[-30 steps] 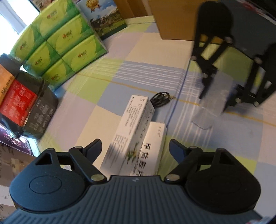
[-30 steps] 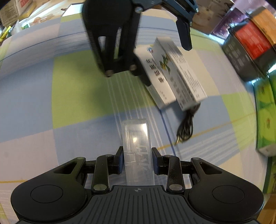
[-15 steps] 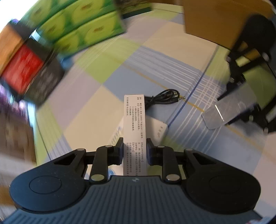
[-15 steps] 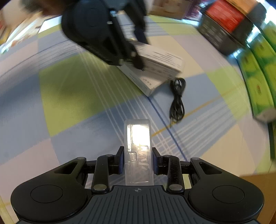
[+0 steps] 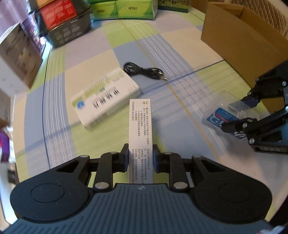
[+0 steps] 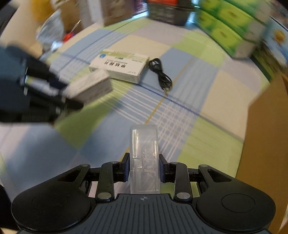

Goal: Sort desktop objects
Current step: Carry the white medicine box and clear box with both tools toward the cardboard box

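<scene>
My left gripper [image 5: 140,158] is shut on a narrow white medicine box [image 5: 140,129] with printed text, held above the checked cloth. My right gripper [image 6: 144,166] is shut on a clear plastic case [image 6: 144,156]. In the left wrist view the right gripper [image 5: 234,115] holds that clear case [image 5: 222,113] at the far right. In the right wrist view the left gripper [image 6: 72,98] carries the white box [image 6: 90,87] at the left, blurred. A second white and green medicine box [image 5: 106,100] [image 6: 119,66] lies flat on the cloth. A coiled black cable [image 5: 144,71] [image 6: 160,73] lies beside it.
An open cardboard box [image 5: 243,34] [image 6: 268,144] stands at the right. Green tissue packs [image 5: 126,9] [image 6: 226,27], a dark basket with red and orange boxes [image 5: 68,23] and other cartons [image 5: 19,52] line the far and left edges.
My left gripper closed on the narrow white box and lifted it off the other box. Both grippers have swung round, the right one carrying the clear case toward the cardboard box.
</scene>
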Motion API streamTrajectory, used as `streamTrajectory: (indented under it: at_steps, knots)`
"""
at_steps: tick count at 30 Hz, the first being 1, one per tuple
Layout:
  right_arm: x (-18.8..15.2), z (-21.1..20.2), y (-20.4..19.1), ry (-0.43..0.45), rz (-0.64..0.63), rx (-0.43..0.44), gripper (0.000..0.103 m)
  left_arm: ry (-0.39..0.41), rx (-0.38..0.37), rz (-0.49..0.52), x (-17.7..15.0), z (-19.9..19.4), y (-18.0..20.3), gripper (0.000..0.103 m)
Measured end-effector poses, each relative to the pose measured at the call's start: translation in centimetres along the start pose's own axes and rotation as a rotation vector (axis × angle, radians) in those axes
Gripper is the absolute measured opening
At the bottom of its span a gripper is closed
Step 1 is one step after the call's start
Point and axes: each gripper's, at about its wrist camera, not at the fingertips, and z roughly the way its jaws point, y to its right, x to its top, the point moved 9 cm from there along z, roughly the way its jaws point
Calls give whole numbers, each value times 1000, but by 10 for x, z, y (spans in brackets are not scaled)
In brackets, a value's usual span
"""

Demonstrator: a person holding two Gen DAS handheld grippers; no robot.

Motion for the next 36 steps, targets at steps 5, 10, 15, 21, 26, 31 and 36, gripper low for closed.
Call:
streamTrajectory:
  at_steps: [5, 10, 15, 21, 26, 31, 36]
  knots:
    - [-23, -29, -4, 45, 126, -5, 28, 22, -45, -85, -24, -23, 23, 21]
    - [-43, -55, -11, 87, 170, -10, 28, 43, -40, -136, -42, -45, 44, 21]
    - [-63, -79, -12, 131, 242, -11, 28, 78, -80, -237, -55, -66, 64, 21]
    - [-87, -106, -15, 165, 253, -47, 28, 119, -95, -295, -64, -86, 86, 21]
    - [-103, -125, -11, 193, 294, -61, 28, 135, -85, -325, -68, -96, 97, 21]
    - [-114, -144, -7, 222, 307, -80, 28, 152, -91, -329, -67, -105, 110, 21]
    - [-124, -161, 1, 251, 329, -98, 28, 170, -108, -324, -64, -112, 126, 21]
